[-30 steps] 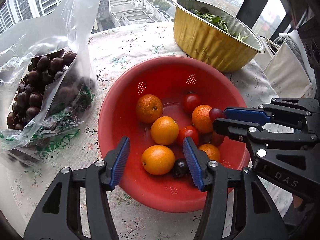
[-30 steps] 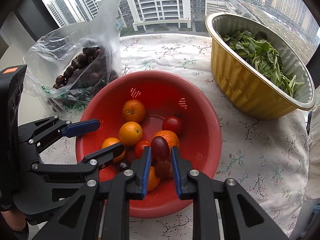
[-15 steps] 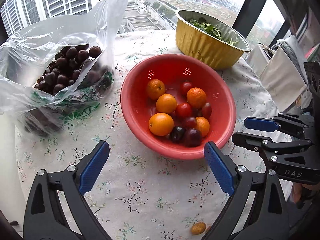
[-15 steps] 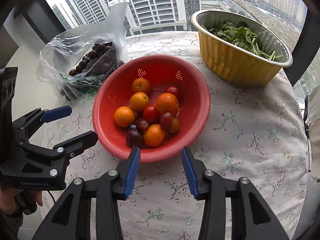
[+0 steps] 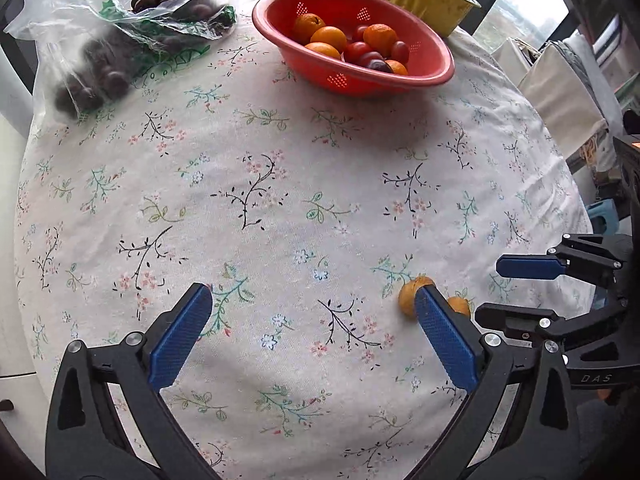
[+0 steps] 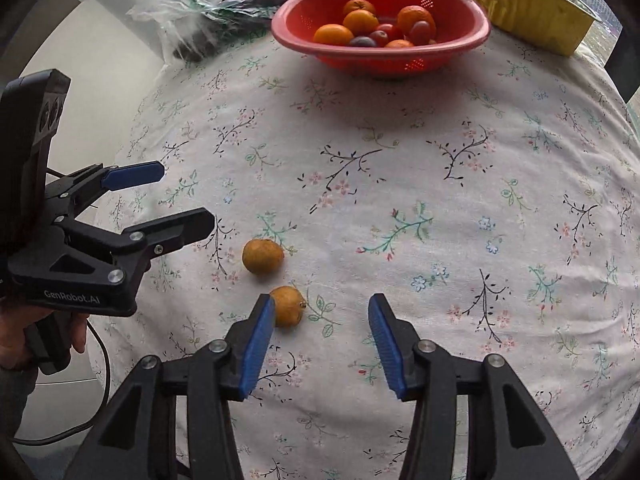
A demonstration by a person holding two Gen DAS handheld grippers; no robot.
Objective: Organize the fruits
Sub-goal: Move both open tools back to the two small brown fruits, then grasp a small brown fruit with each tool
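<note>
Both my left gripper (image 5: pixel 312 320) and right gripper (image 6: pixel 322 326) stand apart and empty; two small fruits (image 6: pixel 263 256) lie loose beside them, liable to roll if nudged off-centre.

left gripper (image 5: pixel 308 328) fingers spread; two small fruits (image 5: pixel 410 296) beside; red colander (image 5: pixel 440 74) far

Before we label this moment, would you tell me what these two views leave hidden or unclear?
- Gold tray: contents unseen; both views cut it off at the top edge.
- Nearer small yellow fruit: mostly behind the left gripper finger in the left view.
- Dark fruit in the plastic bag: blurred by film; kind unclear.
- Red colander: lower fruit hidden behind its rim and the top layer.
</note>
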